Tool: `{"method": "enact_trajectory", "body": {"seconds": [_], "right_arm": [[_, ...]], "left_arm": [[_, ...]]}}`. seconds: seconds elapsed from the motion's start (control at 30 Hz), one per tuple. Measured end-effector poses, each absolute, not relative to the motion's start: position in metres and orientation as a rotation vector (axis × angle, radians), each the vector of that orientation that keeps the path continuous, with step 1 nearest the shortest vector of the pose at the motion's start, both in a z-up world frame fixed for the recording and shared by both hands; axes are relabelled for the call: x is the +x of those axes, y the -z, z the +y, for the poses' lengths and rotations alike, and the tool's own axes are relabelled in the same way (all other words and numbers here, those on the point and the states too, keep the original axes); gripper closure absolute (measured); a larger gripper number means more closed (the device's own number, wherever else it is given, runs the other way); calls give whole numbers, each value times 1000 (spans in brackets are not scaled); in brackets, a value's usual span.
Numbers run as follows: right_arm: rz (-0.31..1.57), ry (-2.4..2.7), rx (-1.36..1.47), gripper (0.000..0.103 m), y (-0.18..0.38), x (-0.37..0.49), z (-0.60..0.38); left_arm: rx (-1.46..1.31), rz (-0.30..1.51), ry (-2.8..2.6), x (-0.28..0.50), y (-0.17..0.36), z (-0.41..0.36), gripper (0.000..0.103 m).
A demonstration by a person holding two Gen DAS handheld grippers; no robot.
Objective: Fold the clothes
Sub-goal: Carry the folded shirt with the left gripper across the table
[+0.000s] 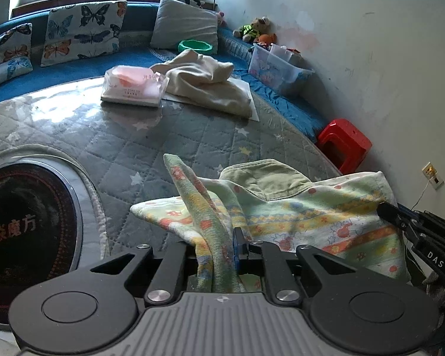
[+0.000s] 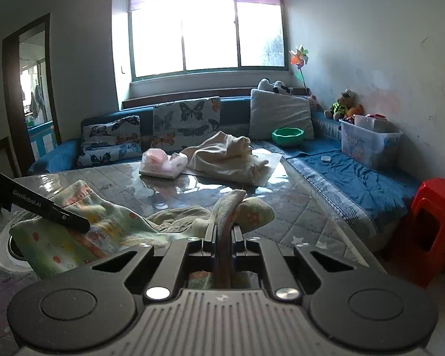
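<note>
Left wrist view shows the printed garment [image 1: 296, 216] lying on the near part of the table [image 1: 169, 136], one edge pinched upright in the left gripper [image 1: 222, 249]; its jaws are nearly shut on a bunched fold of the cloth; the right gripper [image 1: 400, 216] has another edge at the picture's right. Right wrist view shows the same: the right gripper [image 2: 222, 234] has its jaws closed on a thin fold of the garment [image 2: 103, 225], while the left gripper [image 2: 74, 222] reaches in from the left; the piece looks creased and only partly doubled over, so I judge the fold is under way, not finished. Farther back on the table a cream cloth [image 1: 204, 83] sits crumpled beside a tissue pack [image 1: 133, 86]; it is probably still to be folded.
</note>
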State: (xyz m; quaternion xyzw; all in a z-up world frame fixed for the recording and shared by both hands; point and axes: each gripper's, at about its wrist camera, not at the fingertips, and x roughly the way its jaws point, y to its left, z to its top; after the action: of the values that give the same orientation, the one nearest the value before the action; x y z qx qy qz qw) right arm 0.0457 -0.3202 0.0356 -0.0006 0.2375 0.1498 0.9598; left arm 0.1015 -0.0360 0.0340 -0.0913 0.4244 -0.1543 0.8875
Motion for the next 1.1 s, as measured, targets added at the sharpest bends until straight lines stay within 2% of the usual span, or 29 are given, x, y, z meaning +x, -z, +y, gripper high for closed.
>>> {"method": "enact_trajectory", "body": {"seconds": [1.1], "right_arm": [[534,-117,16,95,-5,51,-349]], "left_arm": [[-109,940,368,120,3,-70,87]]}}
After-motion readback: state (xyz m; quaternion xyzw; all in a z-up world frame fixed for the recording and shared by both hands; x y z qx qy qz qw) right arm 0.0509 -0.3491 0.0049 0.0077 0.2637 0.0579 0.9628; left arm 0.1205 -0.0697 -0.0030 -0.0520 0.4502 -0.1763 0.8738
